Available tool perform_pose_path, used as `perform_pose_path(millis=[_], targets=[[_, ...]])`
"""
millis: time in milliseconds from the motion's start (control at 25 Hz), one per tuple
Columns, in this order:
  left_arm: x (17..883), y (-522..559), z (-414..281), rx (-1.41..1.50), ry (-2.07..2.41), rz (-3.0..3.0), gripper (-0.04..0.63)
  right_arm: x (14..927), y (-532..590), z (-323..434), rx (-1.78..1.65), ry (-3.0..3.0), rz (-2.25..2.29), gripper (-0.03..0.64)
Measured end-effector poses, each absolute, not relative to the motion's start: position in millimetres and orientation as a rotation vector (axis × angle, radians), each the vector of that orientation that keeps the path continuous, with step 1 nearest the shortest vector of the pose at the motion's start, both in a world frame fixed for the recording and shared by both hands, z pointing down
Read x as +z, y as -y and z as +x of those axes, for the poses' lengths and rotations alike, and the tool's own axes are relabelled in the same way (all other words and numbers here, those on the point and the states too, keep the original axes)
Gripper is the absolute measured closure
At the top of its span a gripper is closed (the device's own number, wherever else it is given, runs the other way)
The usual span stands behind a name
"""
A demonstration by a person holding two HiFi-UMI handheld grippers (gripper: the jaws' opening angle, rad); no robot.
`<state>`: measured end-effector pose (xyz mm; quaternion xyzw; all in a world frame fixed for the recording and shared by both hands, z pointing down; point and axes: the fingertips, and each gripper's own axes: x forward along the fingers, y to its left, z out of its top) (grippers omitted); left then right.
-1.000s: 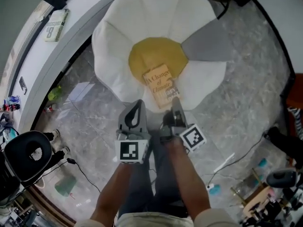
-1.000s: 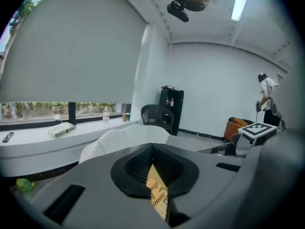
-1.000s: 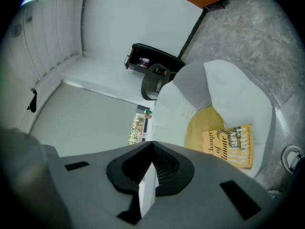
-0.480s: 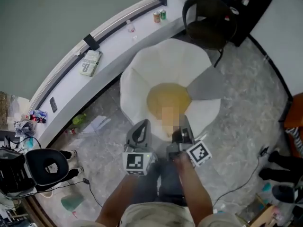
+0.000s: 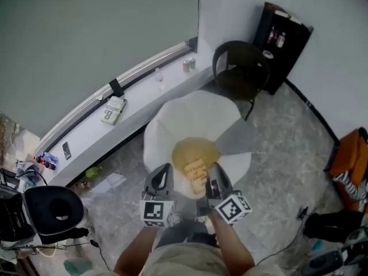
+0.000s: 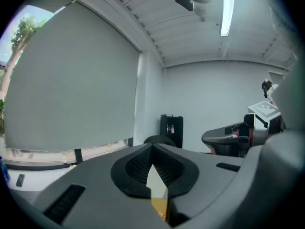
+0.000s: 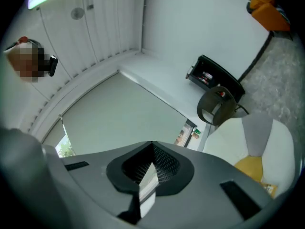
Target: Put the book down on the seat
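The book (image 5: 195, 170), tan with dark print on its cover, lies flat on the yellow centre of the flower-shaped white seat (image 5: 190, 117), reaching onto the near petal. My left gripper (image 5: 167, 167) and right gripper (image 5: 211, 166) are held side by side just short of the seat's near edge, both shut and empty. In the left gripper view the left gripper (image 6: 153, 147) points up at wall and ceiling, jaws meeting. The right gripper (image 7: 152, 144) likewise has its jaws together; the seat (image 7: 259, 128) and a corner of the book (image 7: 269, 189) show at lower right.
A black chair (image 5: 241, 68) and a black cabinet (image 5: 284, 36) stand beyond the seat. A curved white ledge (image 5: 86, 134) at left carries another book (image 5: 115, 110) and cans (image 5: 188, 65). A black office chair (image 5: 52, 209) is near left, an orange item (image 5: 351, 154) at right.
The head view has risen and pulled far back, so the seat looks smaller. Both grippers have drawn back from the book, which stays lying on the seat.
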<state>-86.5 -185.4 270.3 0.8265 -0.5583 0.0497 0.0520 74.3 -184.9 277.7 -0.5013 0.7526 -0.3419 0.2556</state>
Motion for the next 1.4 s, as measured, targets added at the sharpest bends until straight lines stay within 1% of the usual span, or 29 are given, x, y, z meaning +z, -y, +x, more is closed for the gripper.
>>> perform_pose_path(millis=[200,600,760,1040,1400], targets=[[247,185,-89,0.111,1.707,2.532,0.588,239,178,91,-0.740,-2.195,-1.519,0.612],[216,186,-104,0.055,1.713,2.584,0.588,188,172,53,-0.240,-2.528,-1.824,0.612],[212,182,-114,0.048,1.738,2.576,0.588,180,163,47,-0.067,-2.592,-1.865,0.612],[197,187,-120,0.064,1.759,2.557,0.588,170,166,46,-0.057,-2.625,-1.828,0.612],[192,186,-107,0.057,1.735,2.581,0.588,161,163,53,0.017,-2.624,-1.851,0.612]])
